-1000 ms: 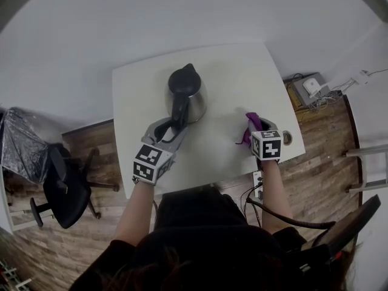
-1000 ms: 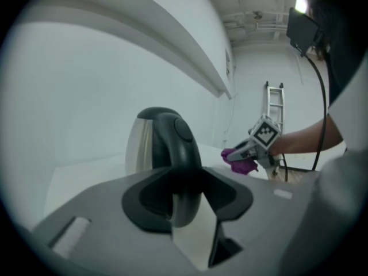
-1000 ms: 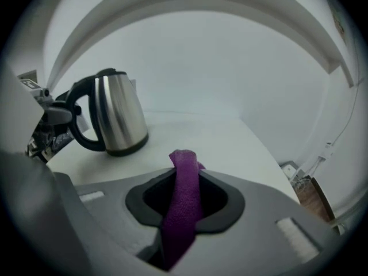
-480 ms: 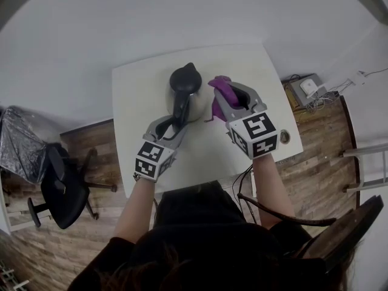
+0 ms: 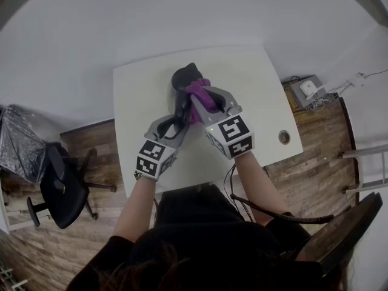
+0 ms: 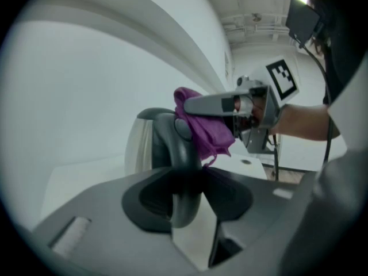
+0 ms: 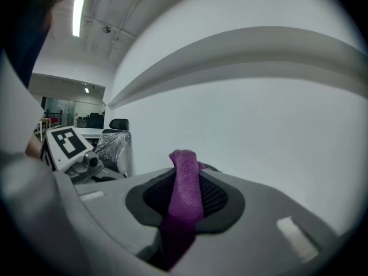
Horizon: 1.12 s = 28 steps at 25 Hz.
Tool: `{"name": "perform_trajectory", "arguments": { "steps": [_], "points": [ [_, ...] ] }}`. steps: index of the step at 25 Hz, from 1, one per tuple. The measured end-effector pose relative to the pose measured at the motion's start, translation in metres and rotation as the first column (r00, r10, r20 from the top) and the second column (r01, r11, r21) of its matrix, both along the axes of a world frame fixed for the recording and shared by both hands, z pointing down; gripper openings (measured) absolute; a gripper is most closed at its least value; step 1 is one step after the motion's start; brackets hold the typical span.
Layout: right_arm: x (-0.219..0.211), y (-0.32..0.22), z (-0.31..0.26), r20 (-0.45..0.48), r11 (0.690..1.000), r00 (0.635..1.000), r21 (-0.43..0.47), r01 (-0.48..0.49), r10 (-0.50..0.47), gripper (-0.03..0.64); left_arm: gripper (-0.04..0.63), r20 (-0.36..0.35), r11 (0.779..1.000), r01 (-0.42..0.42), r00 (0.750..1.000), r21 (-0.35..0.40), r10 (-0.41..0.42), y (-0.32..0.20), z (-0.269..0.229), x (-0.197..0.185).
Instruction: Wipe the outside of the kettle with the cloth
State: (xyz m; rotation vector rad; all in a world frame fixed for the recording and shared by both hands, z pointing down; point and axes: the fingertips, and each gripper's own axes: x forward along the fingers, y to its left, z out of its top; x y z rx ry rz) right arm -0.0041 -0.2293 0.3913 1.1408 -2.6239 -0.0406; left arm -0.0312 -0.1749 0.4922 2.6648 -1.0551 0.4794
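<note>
A steel kettle (image 5: 179, 85) with a black lid and handle stands on the white table (image 5: 254, 83). My left gripper (image 5: 174, 121) is shut on the kettle's black handle (image 6: 183, 165), which runs between the jaws in the left gripper view. My right gripper (image 5: 204, 97) is shut on a purple cloth (image 5: 198, 96) and holds it against the kettle's upper right side, hiding much of the body. In the left gripper view the cloth (image 6: 204, 126) hangs beside the handle top, and the steel wall (image 6: 137, 148) shows at left. The right gripper view shows the cloth (image 7: 185, 191) pinched between the jaws.
A round cable hole (image 5: 284, 137) lies near the table's right front corner. A black office chair (image 5: 60, 193) stands on the wooden floor at left. A box with cables (image 5: 309, 88) sits on the floor at right. A white wall runs behind the table.
My right gripper lifted the purple cloth from the table's right side, swung left and up, and now holds it against the kettle. The left gripper stayed on the handle.
</note>
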Motion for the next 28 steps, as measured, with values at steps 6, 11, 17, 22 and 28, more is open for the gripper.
{"name": "perform_trajectory", "arguments": {
  "steps": [6, 11, 17, 22, 28],
  "points": [
    [0.001, 0.014, 0.040, -0.028, 0.997, 0.999, -0.068, 0.033, -0.035, 0.083, 0.166, -0.005, 1.000, -0.012, 1.000, 0.009, 0.012, 0.001, -0.002, 0.001],
    [0.000, 0.027, 0.071, -0.072, 0.989, 0.994, -0.127, 0.069, -0.079, 0.083, 0.164, -0.009, 1.000, -0.020, 1.000, 0.015, 0.020, 0.005, -0.005, 0.000],
    [-0.005, 0.040, 0.123, -0.123, 0.968, 0.984, -0.231, 0.095, -0.126, 0.083, 0.164, -0.010, 1.000, -0.025, 1.000, 0.017, 0.026, 0.008, -0.005, -0.001],
    [-0.009, 0.045, 0.169, -0.169, 0.941, 0.975, -0.327, 0.081, -0.143, 0.083, 0.165, -0.012, 0.999, -0.032, 0.999, 0.016, 0.033, 0.009, -0.007, -0.001],
    [-0.005, 0.045, 0.200, -0.206, 0.922, 0.967, -0.383, 0.062, -0.150, 0.083, 0.164, -0.012, 0.999, -0.034, 0.999, 0.015, 0.034, 0.010, -0.006, 0.000]
  ]
}}
